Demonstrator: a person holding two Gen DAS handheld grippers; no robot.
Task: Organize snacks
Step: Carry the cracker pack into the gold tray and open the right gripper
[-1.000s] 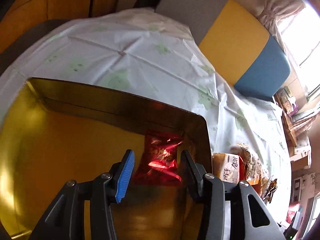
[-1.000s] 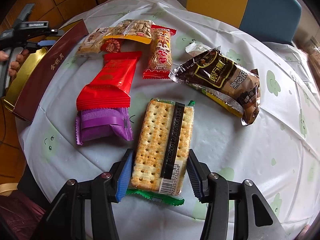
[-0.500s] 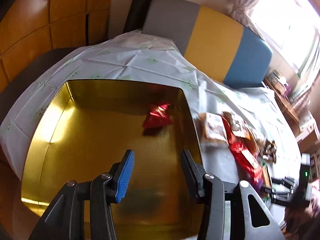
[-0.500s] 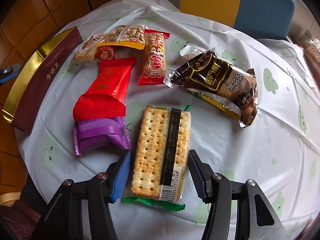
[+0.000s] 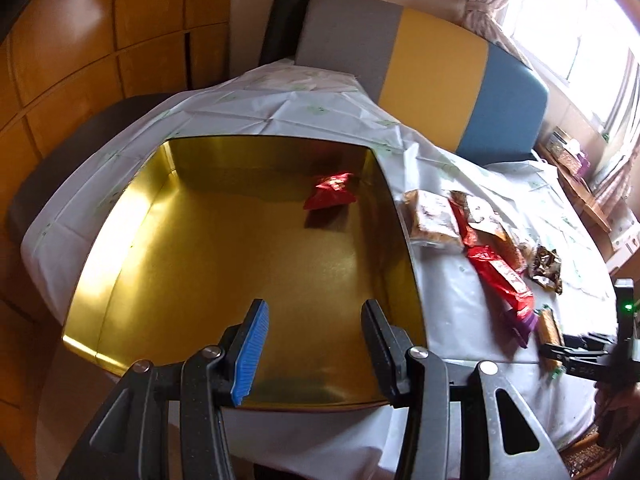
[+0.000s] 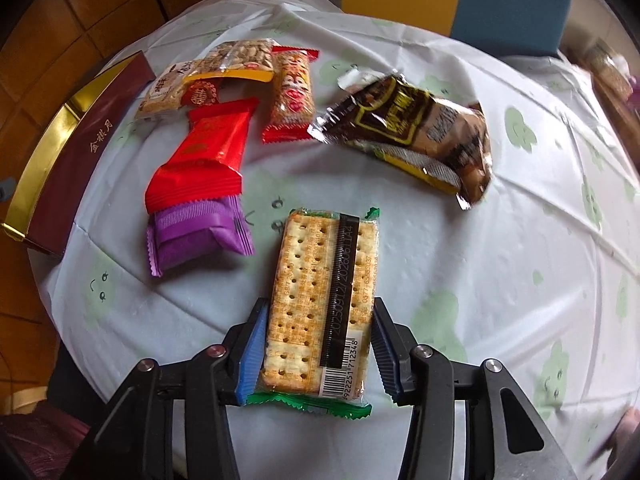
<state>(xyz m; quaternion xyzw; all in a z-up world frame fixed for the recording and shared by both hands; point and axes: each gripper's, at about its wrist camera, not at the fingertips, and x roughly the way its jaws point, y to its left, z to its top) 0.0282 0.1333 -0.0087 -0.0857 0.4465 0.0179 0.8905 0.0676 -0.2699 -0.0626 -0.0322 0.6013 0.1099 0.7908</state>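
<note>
A gold box (image 5: 120,248) lies open on the table at the left, with one red snack packet (image 5: 330,191) in its far right corner. My left gripper (image 5: 314,344) is open and empty above the box's near edge. My right gripper (image 6: 318,344) has its jaws close around the near end of a clear cracker pack (image 6: 324,296) that lies flat on the cloth. Beyond it lie a purple packet (image 6: 196,236), a red packet (image 6: 204,152), a red cookie bar (image 6: 292,94), a peanut bag (image 6: 240,60) and a brown bag (image 6: 416,128).
The round table has a white cloth with green prints (image 6: 540,280). The box's maroon outer wall (image 6: 76,164) shows at the left in the right wrist view. A grey, yellow and blue sofa (image 5: 436,80) stands behind the table. The right gripper shows in the left wrist view (image 5: 580,356).
My left gripper has pulled back and up from the red packet, left in the box. My right gripper's jaws have narrowed around the cracker pack.
</note>
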